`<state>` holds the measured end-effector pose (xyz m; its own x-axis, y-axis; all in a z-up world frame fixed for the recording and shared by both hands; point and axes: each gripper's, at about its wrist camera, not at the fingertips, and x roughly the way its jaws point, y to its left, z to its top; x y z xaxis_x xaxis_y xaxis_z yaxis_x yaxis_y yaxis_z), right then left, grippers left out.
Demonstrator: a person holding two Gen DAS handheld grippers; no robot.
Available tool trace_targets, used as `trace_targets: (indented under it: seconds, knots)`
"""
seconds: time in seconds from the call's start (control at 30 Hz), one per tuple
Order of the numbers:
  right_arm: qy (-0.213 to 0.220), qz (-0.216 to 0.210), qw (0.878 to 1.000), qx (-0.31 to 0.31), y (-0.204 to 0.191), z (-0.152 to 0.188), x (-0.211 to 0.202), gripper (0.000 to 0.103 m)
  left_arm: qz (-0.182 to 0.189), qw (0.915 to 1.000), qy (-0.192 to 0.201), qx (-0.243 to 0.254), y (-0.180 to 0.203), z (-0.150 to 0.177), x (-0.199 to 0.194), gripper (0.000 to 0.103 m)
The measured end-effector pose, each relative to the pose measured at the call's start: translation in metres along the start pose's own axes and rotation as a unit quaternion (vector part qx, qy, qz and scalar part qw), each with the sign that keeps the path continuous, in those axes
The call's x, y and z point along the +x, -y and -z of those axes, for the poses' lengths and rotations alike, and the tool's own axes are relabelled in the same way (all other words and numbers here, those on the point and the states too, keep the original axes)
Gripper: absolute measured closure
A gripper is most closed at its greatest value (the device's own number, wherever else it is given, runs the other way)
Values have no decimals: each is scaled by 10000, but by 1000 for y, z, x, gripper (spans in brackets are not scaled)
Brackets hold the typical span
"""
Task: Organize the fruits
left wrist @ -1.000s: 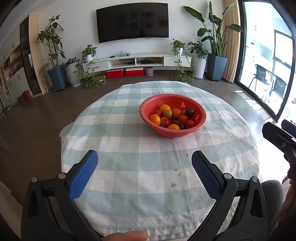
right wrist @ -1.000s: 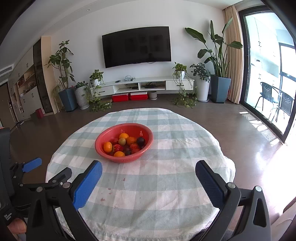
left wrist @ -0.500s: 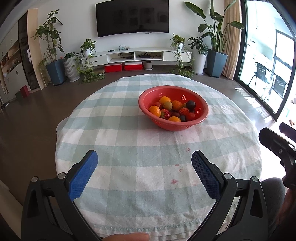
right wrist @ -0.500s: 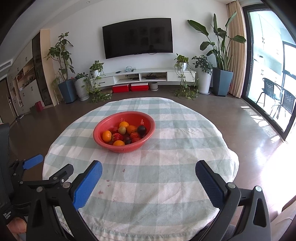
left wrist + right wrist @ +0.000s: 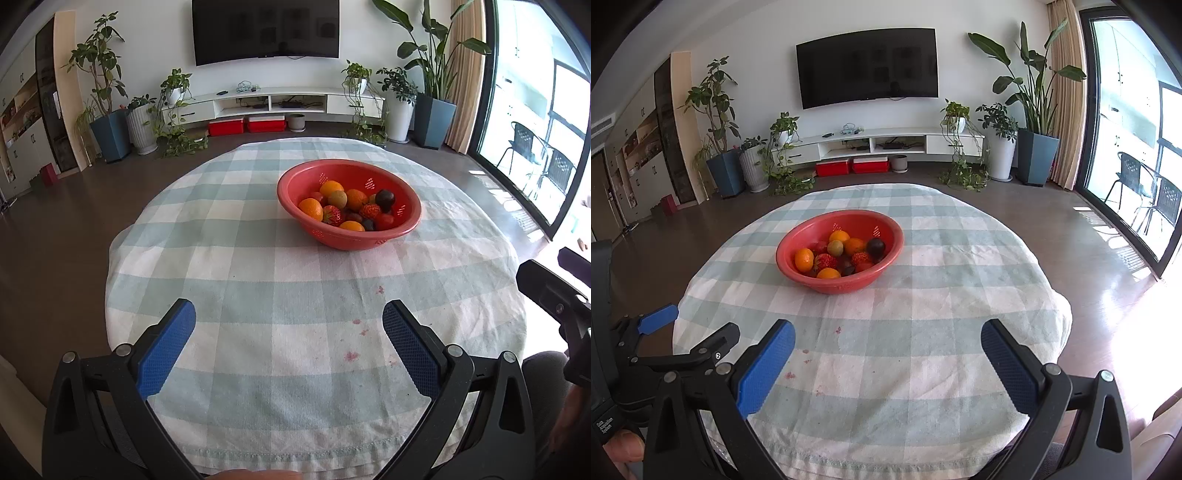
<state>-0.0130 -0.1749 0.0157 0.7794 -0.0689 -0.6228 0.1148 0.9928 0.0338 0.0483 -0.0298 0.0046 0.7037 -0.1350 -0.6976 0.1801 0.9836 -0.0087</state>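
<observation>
Left wrist view: the left gripper (image 5: 288, 325) hangs over the near part of a round table, its two blue-padded fingers (image 5: 166, 347) spread wide apart with nothing between them. Beneath them lies a checked tablecloth (image 5: 258, 280) in pale green and white, marked by a few small reddish stains (image 5: 351, 355) near the right-hand finger. A red perforated bowl (image 5: 349, 203) stands on the cloth beyond the fingertips, right of centre in this view and well apart from the gripper. It holds the fruits (image 5: 347, 210): several oranges (image 5: 310, 208), strawberries (image 5: 331, 215), a greenish-brown round fruit (image 5: 337, 199) and a dark plum-like fruit (image 5: 385, 199). All of the visible fruit is inside the bowl. At the right edge, part of the black body of the right gripper (image 5: 550, 295) enters the frame.

Right wrist view: the right gripper (image 5: 886, 354) is likewise held over the near edge of the table with its blue fingers (image 5: 1008, 365) wide apart and empty. The bowl (image 5: 840, 254) appears left of centre, well ahead of the fingertips, with the fruits (image 5: 842, 254) piled in its bottom. The left gripper (image 5: 683, 343) shows at the lower left, beside the table's edge, one blue pad (image 5: 657, 319) visible. Part of a hand (image 5: 622, 448) grips the device at the lower left corner.

Background, both views: a wall-mounted television (image 5: 868, 66), a low white media shelf (image 5: 886, 142), two red boxes (image 5: 851, 167) on the floor beneath it, and potted plants (image 5: 1034, 110) on either side. Glass doors (image 5: 1134, 129) at the right admit strong daylight.
</observation>
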Motion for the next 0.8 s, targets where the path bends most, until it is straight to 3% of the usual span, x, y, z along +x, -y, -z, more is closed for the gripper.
trace_targets:
  seconds: [0.8]
  knots:
    - [-186, -5, 9998, 100, -1, 2, 10, 0, -12, 10000, -67, -22, -3, 5, 10, 0]
